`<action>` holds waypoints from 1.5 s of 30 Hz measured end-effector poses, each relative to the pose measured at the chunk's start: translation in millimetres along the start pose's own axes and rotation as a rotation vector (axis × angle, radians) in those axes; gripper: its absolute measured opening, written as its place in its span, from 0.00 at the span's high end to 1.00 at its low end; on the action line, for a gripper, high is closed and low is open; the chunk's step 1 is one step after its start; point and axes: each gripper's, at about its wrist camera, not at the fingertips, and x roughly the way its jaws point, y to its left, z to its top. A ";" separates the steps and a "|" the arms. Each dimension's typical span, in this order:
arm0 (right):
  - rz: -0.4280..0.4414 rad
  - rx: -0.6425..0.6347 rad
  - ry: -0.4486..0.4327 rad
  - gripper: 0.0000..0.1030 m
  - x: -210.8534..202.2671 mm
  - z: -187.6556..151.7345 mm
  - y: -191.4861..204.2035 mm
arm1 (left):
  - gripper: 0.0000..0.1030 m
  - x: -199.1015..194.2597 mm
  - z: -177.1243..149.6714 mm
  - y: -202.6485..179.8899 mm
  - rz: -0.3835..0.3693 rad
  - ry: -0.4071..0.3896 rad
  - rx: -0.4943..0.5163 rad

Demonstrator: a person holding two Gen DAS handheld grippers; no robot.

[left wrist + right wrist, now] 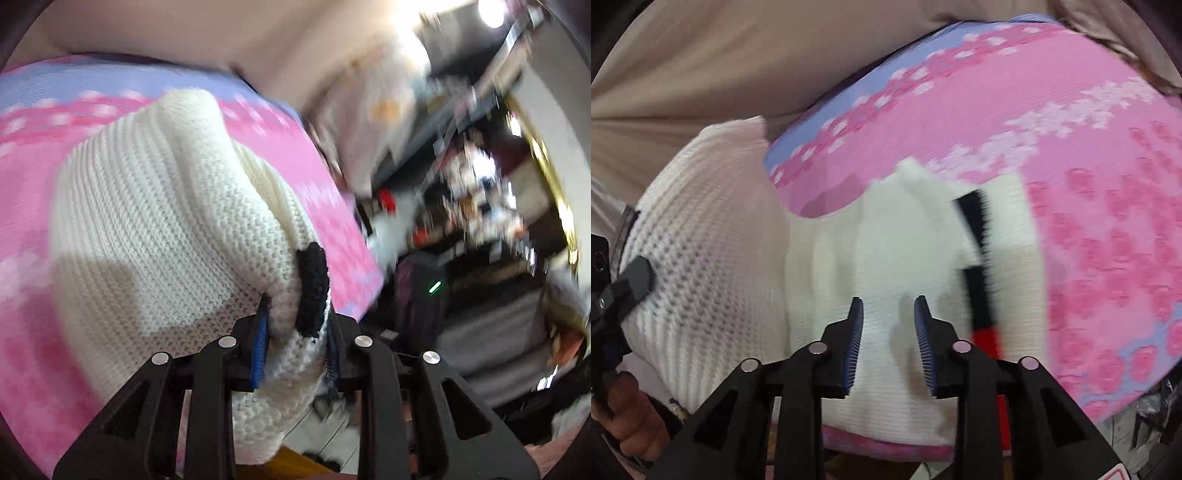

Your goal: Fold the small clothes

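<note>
step in hand: carrying a fold across. the left tongs (297, 343) are clenched on an edge of the white knit (159, 236), which hangs lifted from them over the pink mat (33, 155). the right tongs (888, 343) stand released above the knit (894, 251), nothing between the pads. next move, by judgement: lay the held edge flat and square, then let go. count: one knit, one mat, two tongs.

Bright all over. Big white glare from a lamp (493, 13) at the top right of the left view. Smeared and blurry far behind there. Round, bent edges with dark corners. Soft grey shadows on the white knit (897, 266).
</note>
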 end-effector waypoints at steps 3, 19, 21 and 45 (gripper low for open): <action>-0.053 0.082 -0.020 0.62 -23.6 1.2 -44.4 | 0.66 52.9 -10.0 -26.0 0.126 0.118 0.057; 0.028 -0.020 -0.081 0.82 -21.3 -11.9 -14.5 | 0.16 -54.6 -48.3 91.1 0.460 -0.115 -0.268; -0.035 -0.020 0.026 0.77 5.0 -12.7 -40.9 | 0.16 -44.7 -51.1 92.5 0.480 -0.099 -0.263; 0.304 -0.067 0.022 0.69 -9.5 37.1 48.6 | 0.62 -71.5 0.0 80.9 0.012 -0.181 -0.345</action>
